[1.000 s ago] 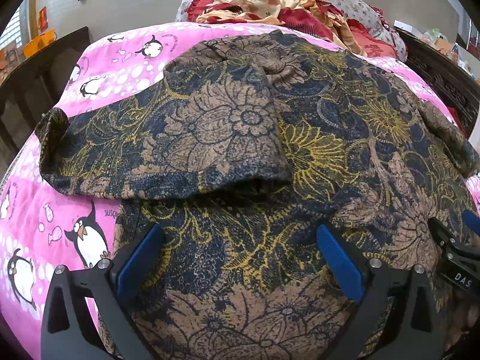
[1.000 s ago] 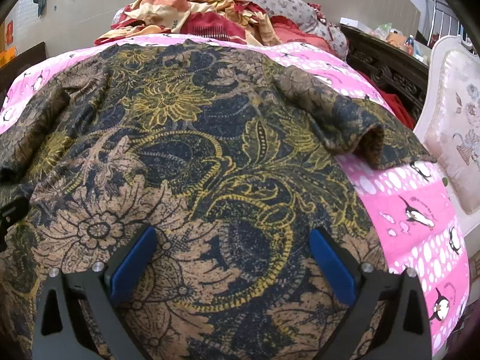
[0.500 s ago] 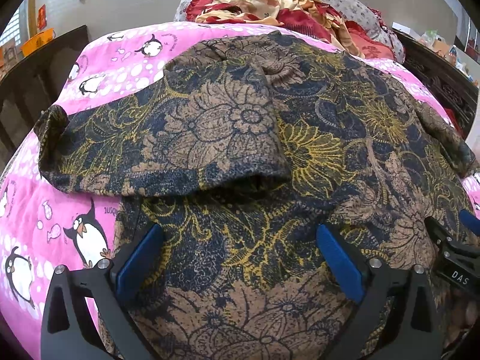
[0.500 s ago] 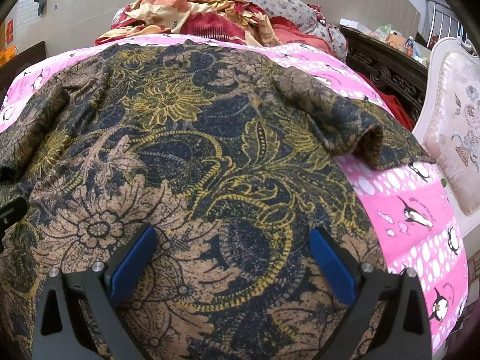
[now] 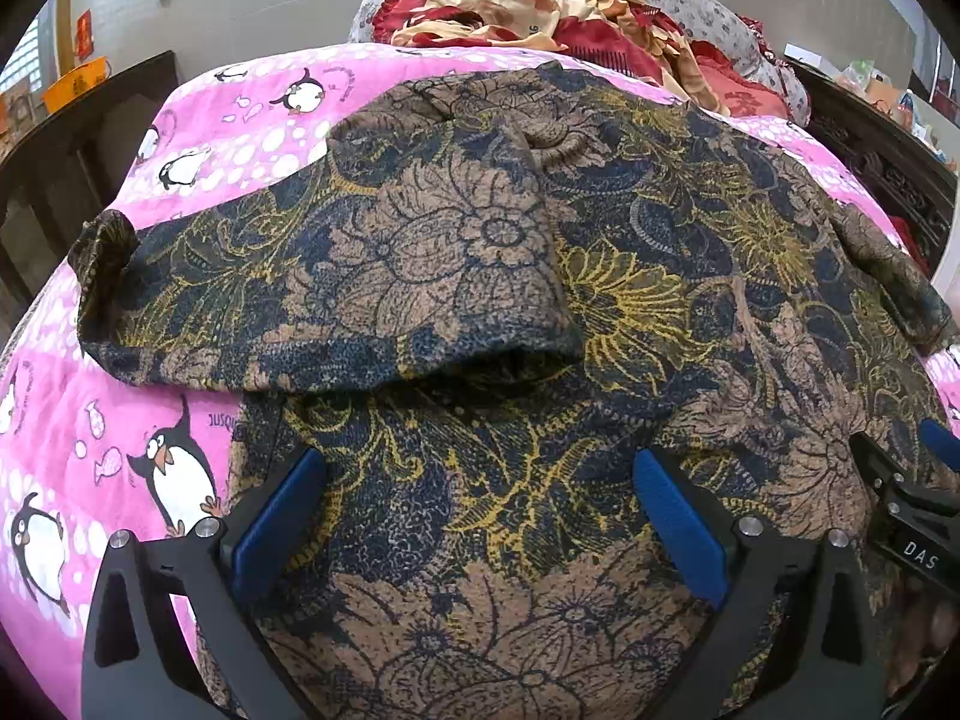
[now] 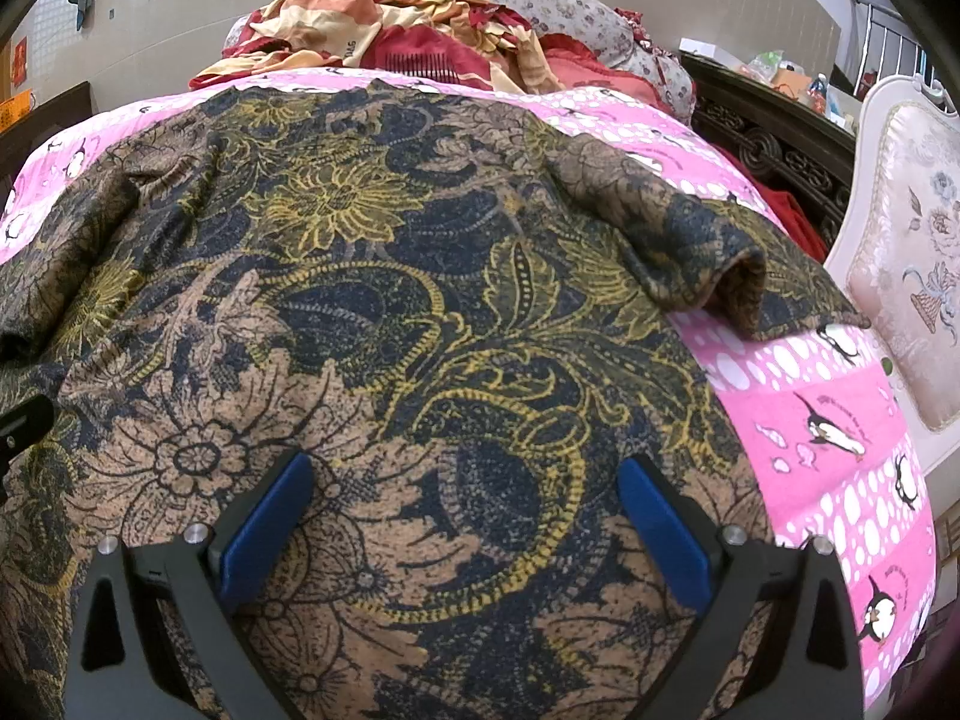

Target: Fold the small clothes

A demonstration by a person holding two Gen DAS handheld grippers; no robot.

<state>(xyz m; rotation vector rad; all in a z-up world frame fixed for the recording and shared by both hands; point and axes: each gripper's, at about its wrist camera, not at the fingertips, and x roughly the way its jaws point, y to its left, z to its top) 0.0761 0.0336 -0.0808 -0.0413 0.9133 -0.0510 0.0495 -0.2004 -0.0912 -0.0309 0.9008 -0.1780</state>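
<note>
A dark floral shirt in navy, tan and yellow [image 5: 690, 276] lies spread on the pink penguin bedspread [image 5: 90, 420]. Its left sleeve [image 5: 360, 288] is folded across the body. Its right sleeve [image 6: 678, 240] lies bunched at the right edge in the right wrist view, where the shirt body [image 6: 390, 330] fills the frame. My left gripper [image 5: 480, 510] is open and empty just above the lower hem area. My right gripper [image 6: 462, 516] is open and empty over the lower right part of the shirt. The right gripper's tip also shows in the left wrist view [image 5: 900, 480].
A pile of red and cream bedding [image 6: 420, 30] lies on a floral pillow [image 6: 570, 6] at the head of the bed. A dark carved bed frame [image 6: 780, 162] and a cushioned white chair [image 6: 906, 264] stand to the right. Dark wooden furniture [image 5: 72, 144] stands left.
Both grippers have barely moved and stay open. The left wrist view has shifted very slightly; the shirt lies as before.
</note>
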